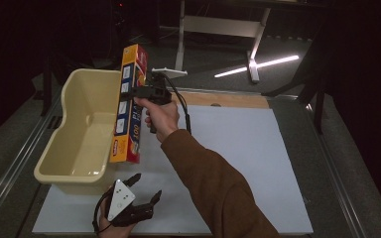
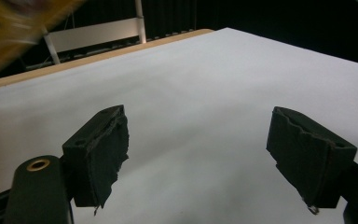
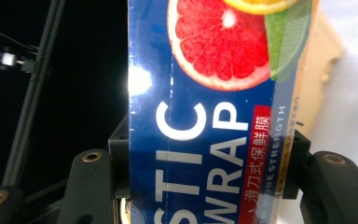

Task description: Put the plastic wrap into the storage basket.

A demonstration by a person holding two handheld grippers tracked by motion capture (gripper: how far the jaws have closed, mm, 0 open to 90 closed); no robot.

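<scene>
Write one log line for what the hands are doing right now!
right gripper: shut on plastic wrap box, held over tub edge | left gripper: open, low over white mat

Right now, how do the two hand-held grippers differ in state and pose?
The right hand-held gripper is shut on the wrap box, while the left hand-held gripper is open with nothing between its jaws. The right one is raised beside the tub, holding the box upright; the left one stays low over the white mat. Both are black, two-jawed, and each is held in one hand.
</scene>
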